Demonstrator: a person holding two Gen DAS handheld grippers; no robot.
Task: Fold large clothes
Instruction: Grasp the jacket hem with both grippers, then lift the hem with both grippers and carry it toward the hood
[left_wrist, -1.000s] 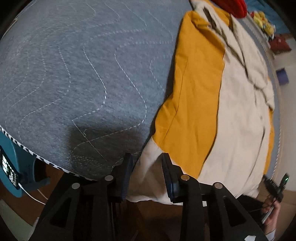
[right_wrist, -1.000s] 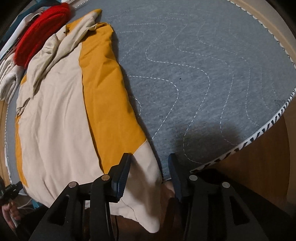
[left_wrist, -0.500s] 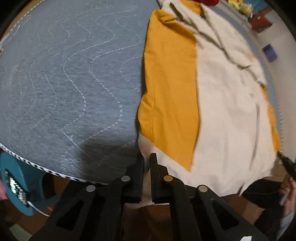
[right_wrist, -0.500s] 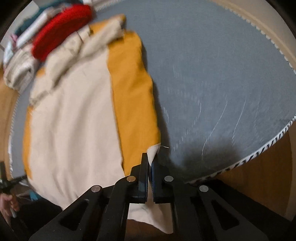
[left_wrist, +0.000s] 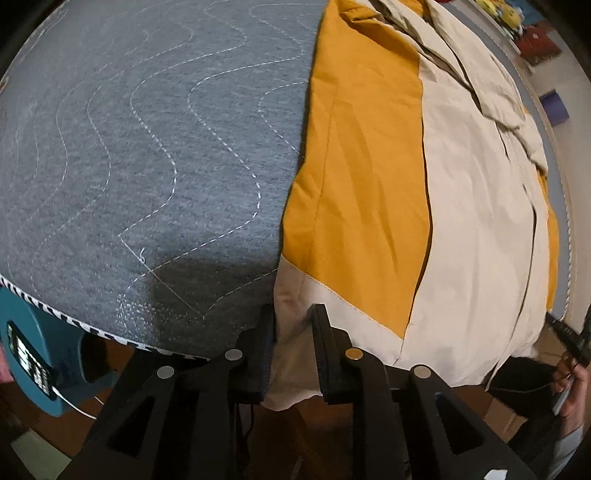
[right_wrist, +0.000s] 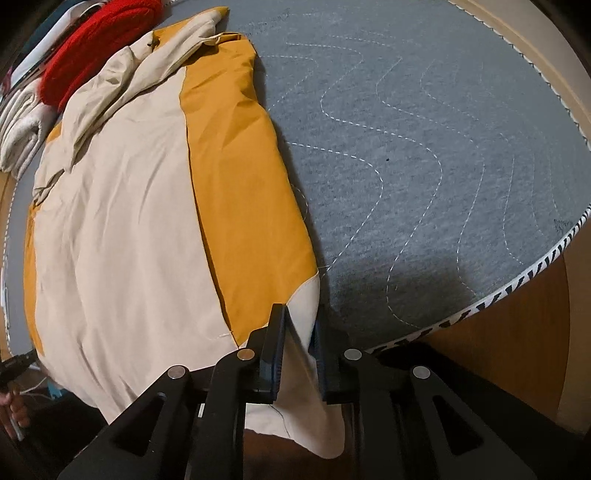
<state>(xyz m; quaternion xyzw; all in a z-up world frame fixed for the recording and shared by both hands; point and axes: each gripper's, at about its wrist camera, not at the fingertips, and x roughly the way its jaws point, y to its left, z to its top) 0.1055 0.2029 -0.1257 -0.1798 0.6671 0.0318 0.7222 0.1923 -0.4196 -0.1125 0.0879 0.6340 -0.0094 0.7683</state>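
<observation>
Left wrist view: a grey quilted mattress (left_wrist: 147, 147) fills the left and middle of the frame. On its right side lies the cream-and-mustard jacket (left_wrist: 472, 206), its hem hanging over the near edge at the bottom. The cloth looks light, soft and limp, likely to sag and slide, so the hem corners seem the best places to take hold. The left gripper (left_wrist: 293, 350) at bottom centre has one cream hem corner between its jaws, which are opening; the pads no longer seem to press. In the right wrist view the right gripper (right_wrist: 299, 354) straddles the other corner, jaws likewise opening. The jacket's collar is bunched at the top, hard to read, beside a red garment (right_wrist: 99, 44).
</observation>
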